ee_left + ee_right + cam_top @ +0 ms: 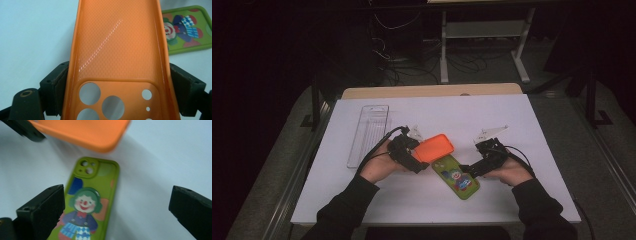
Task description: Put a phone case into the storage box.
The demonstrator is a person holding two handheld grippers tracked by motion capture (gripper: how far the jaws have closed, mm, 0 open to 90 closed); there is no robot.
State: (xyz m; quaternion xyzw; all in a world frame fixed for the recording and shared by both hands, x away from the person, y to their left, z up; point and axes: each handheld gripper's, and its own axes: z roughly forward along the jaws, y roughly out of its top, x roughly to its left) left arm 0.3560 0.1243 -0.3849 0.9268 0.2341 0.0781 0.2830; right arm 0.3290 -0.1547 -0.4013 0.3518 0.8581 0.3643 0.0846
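Left gripper (416,161) clamped across camera end of orange soft silicone phone case (117,50), held above white table (512,115). Likely light, flexible, grippy; best pinched by side walls. Right gripper (115,215) jaws apart over green clown-print phone case (96,195) lying flat.

Two dark-sleeved forearms reach in from the table's near edge, the left gripper (418,161) angled rightward with its jaws clamped on what it holds, the right gripper (466,170) pointing leftward, jaws spread wide apart.
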